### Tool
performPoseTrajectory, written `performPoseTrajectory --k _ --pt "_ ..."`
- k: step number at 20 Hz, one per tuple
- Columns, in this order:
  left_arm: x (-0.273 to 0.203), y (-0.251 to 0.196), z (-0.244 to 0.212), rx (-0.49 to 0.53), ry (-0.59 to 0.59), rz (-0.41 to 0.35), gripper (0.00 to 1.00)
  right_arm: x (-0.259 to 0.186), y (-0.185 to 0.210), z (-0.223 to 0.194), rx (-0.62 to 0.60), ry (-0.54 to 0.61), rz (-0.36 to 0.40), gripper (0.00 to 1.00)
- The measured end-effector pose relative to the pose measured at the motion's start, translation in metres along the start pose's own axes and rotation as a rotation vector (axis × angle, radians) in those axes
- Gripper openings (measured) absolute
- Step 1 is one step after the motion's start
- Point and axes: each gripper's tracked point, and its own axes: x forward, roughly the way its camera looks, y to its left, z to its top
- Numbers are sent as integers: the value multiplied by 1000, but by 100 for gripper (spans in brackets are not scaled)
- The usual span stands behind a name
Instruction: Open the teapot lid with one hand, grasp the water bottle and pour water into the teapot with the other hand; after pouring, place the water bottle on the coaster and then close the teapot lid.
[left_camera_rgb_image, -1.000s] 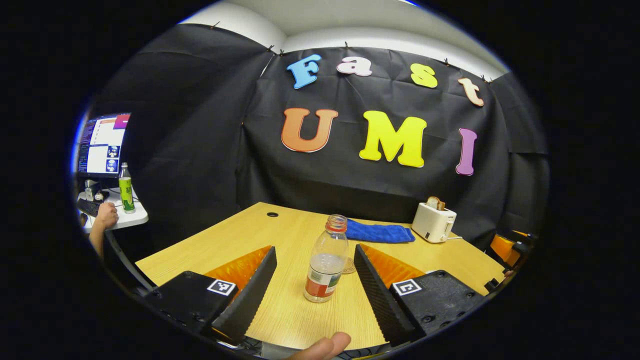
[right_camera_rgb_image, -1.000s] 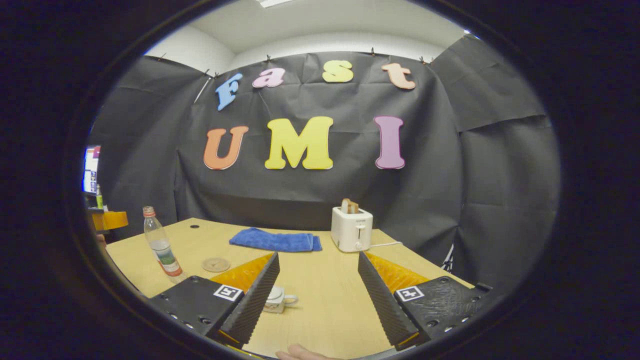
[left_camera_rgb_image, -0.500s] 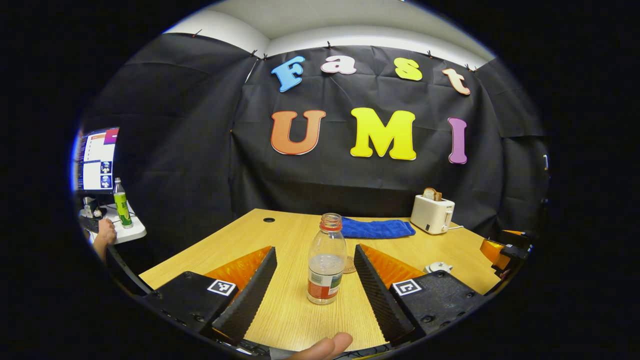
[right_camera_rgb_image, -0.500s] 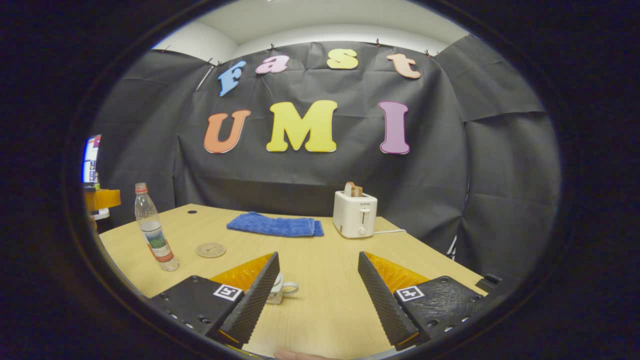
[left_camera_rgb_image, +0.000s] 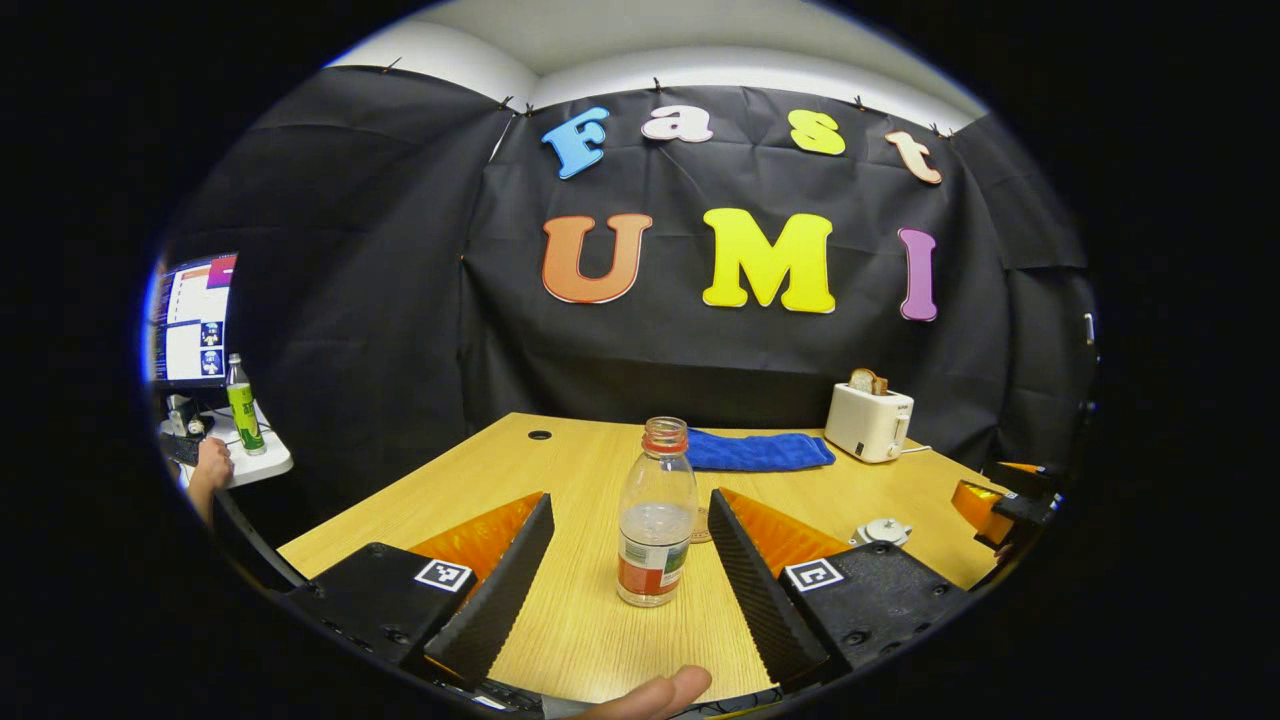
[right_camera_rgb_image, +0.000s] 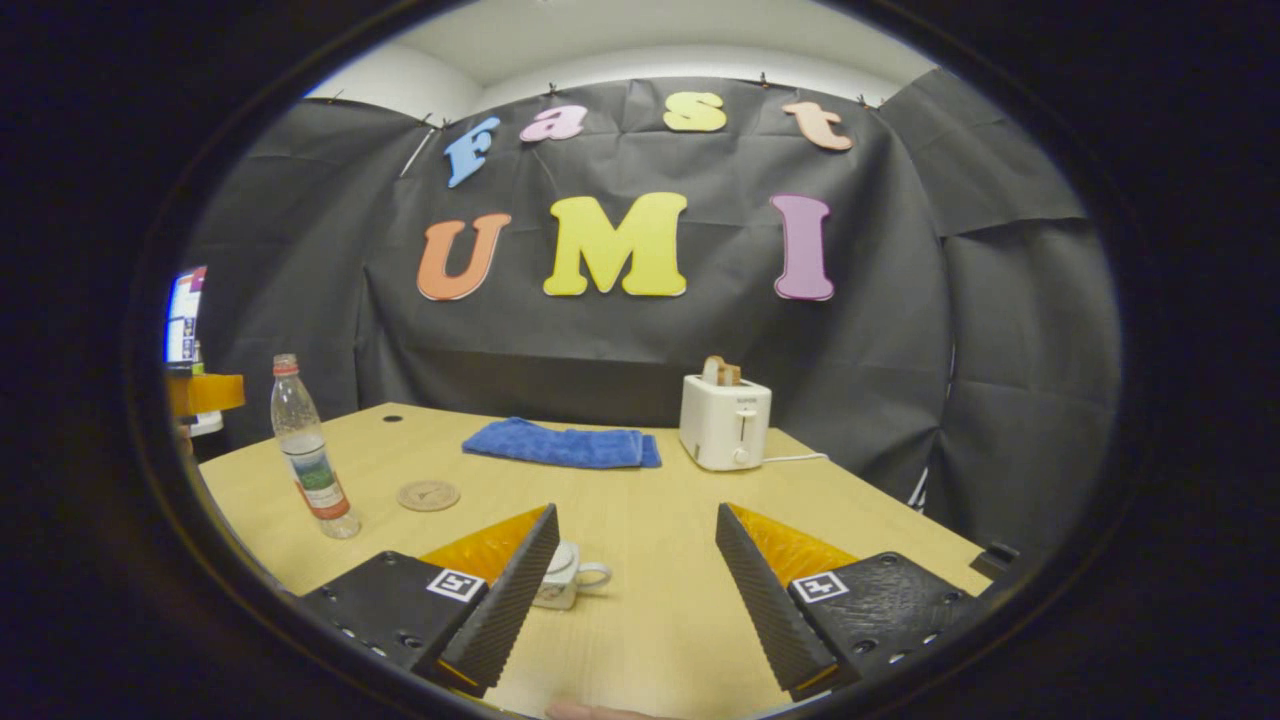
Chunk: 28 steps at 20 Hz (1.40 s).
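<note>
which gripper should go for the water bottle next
Left. The water bottle stands upright, centred ahead of the open left gripper. The right gripper faces the teapot, with the bottle far off to its side.

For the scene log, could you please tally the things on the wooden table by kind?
Water bottle: 1
Coaster: 1
Teapot: 1
Blue towel: 1
Toaster: 1
Total: 5
</note>
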Motion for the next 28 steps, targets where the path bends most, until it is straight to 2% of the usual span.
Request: performPoseTrajectory --k 7,10,13,14,15,16,17,20,21,24,25,28 --pt "5 -1 -5 47 3 3 98 52 44 -36 -14 57 66 94" --pt "8 -2 -7 70 6 4 98 61 55 -42 -20 75 89 83" --pt "9 -1 -10 74 8 -1 98 65 58 -42 -17 70 91 60" --pt "9 -3 -9 73 8 -4 98 67 57 -42 -16 71 80 55" --pt "9 -4 -8 72 8 -6 98 69 56 -42 -13 71 80 39" --pt "9 -3 -8 71 6 -7 98 68 59 -43 -7 75 86 36" --pt "9 -3 -9 71 6 -10 98 70 59 -46 -3 81 85 20" --pt "10 -3 -10 70 4 -16 98 74 63 -49 22 83 98 17" --pt "10 -2 -10 70 4 -17 98 75 64 -49 23 83 108 10" --pt "12 -4 -13 60 12 -28 98 74 67 -50 14 85 106 6" --pt "13 -4 -15 56 15 -32 98 77 66 -50 4 81 105 2" --pt "17 -10 -22 42 35 -54 98 79 65 -46 6 68 109 1"
